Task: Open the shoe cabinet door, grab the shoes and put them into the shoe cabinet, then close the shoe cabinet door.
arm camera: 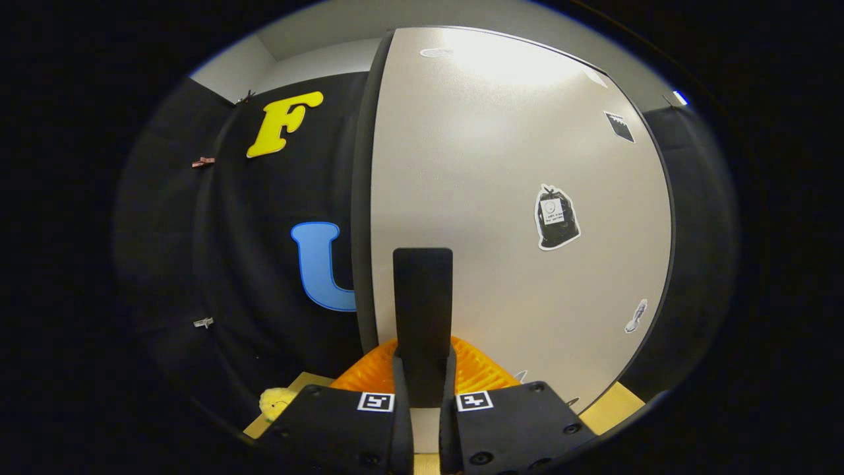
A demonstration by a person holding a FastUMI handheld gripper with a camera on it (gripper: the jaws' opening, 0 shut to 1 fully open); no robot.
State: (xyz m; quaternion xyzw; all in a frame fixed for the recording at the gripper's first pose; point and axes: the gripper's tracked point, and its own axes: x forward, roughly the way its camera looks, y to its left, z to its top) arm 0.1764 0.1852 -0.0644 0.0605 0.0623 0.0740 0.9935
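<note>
The shoe cabinet door [501, 198] is a tall pale panel with a dark edge on its left and a few stickers, standing right in front of me. A black upright handle [422, 297] sticks out from its lower part. My gripper [424, 379] is shut on the handle, one finger pressing on each side of its lower end. Behind the handle, at the door's foot, lies an orange ribbed thing [481, 373] that may be a shoe. I cannot tell whether the door is shut or slightly ajar.
A small yellow fuzzy thing [277, 401] lies on the light wooden surface [613, 406] left of my fingers. The booth's black cloth wall [264, 264] hangs to the left of the cabinet, close behind it.
</note>
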